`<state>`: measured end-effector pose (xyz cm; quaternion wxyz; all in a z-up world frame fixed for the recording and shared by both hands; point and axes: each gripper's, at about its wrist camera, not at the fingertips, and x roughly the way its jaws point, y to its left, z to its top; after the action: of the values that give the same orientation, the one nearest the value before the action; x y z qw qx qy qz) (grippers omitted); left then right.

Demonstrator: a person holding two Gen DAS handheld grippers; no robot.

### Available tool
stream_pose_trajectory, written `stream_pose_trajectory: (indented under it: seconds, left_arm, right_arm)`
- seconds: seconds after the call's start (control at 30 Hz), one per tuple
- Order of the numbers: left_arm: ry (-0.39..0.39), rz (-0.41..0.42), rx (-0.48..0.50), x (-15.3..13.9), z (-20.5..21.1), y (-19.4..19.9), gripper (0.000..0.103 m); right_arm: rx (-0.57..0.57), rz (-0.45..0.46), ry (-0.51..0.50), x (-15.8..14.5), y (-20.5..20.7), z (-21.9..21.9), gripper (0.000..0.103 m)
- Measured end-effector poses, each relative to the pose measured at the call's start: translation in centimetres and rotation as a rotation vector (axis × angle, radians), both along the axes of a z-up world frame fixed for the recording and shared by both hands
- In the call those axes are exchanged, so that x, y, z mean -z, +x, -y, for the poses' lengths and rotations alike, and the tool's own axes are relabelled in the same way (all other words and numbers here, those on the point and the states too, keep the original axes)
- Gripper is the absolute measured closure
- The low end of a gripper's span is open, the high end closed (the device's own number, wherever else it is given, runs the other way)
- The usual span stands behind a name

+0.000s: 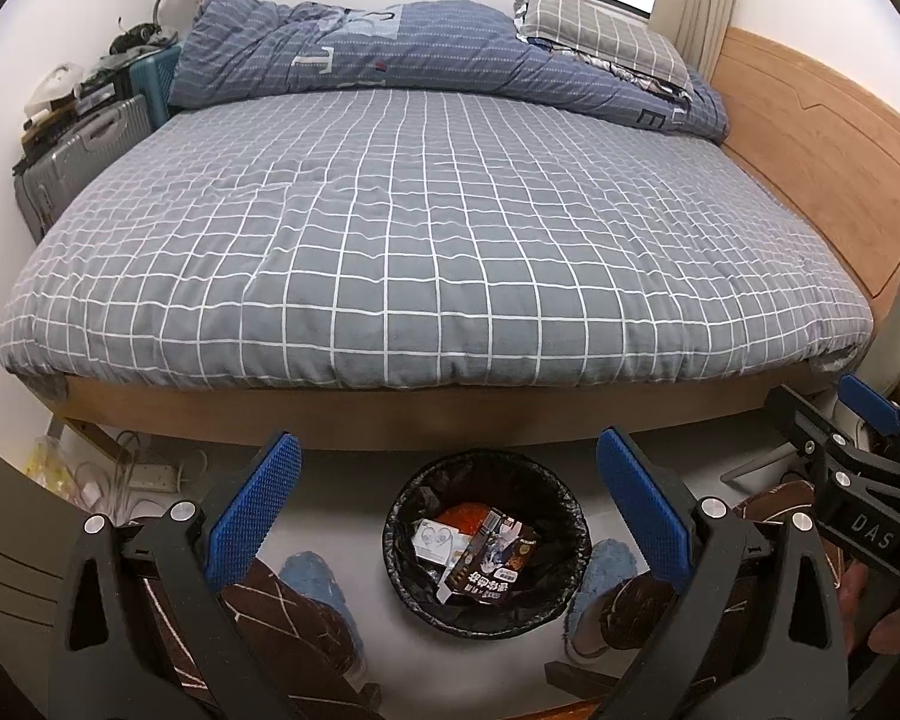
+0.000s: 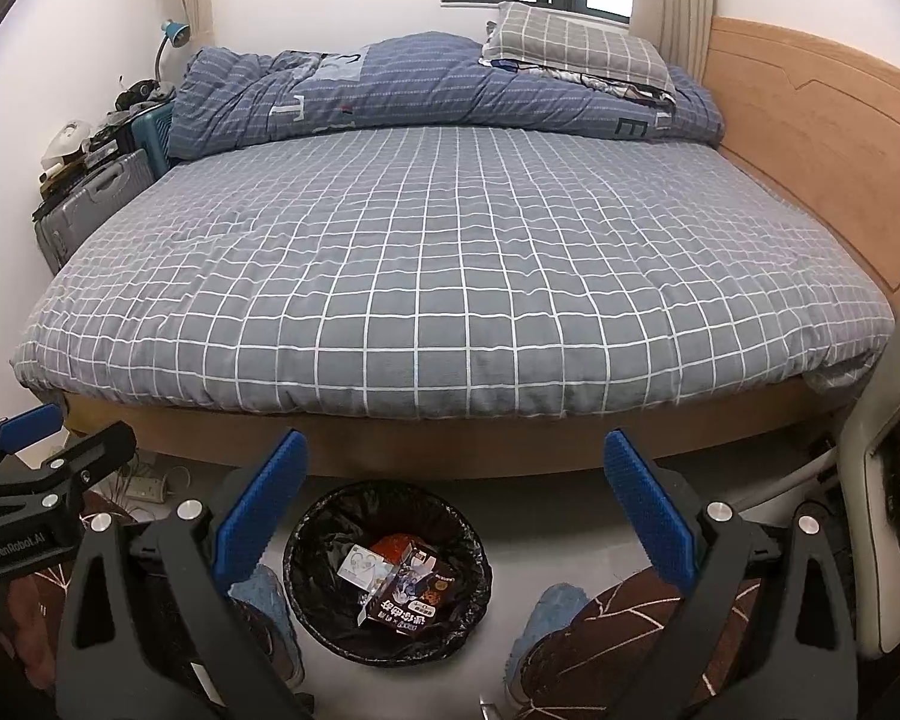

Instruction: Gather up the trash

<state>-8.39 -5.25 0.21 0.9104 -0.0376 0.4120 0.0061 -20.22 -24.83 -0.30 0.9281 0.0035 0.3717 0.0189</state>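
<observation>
Trash boxes [image 1: 486,558] lie already in bin [image 1: 564,516] on floor by bed's front edge. Left claw [image 1: 447,516] & right claw [image 2: 453,516] both apart, empty. Bed [image 1: 426,252] shows no trash; task seems approx. done.

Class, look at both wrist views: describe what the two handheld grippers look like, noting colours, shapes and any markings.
Both are black plastic frames with triangular cut-outs and silver round bolts. The left gripper and right gripper each carry two blue fingers with a knurled, dotted grip surface. Seen from the side, the left one's body reads "GenRobot.AI"; the right one's shows "DAS". No cables or sleeves are visible.
</observation>
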Motion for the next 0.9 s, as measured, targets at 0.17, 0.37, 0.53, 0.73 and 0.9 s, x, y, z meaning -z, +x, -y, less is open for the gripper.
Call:
stream_pose_trajectory:
  seconds: [0.17,0.37,0.53,0.73,0.9]
  left_arm:
    - [0.018,0.005,-0.009,0.04,-0.05,-0.09,0.006]
    - [0.044,0.003,-0.024,0.03,-0.05,-0.16,0.006]
    - [0.053,0.0,-0.039,-0.03,-0.15,-0.15,0.006]
    - [0.053,0.004,-0.038,0.01,-0.23,-0.26,0.006]
    - [0.059,0.004,-0.037,0.04,-0.09,-0.28,0.007]
  right_arm:
    - [-0.004,-0.002,-0.001,0.06,0.02,-0.2,0.008]
    - [-0.01,-0.002,-0.005,0.15,-0.03,-0.55,0.008]
    - [-0.011,-0.003,-0.007,0.19,-0.04,-0.67,0.008]
    - [-0.012,-0.002,-0.005,0.17,-0.05,-0.67,0.008]
    - [-0.014,-0.001,-0.007,0.19,-0.03,-0.79,0.008]
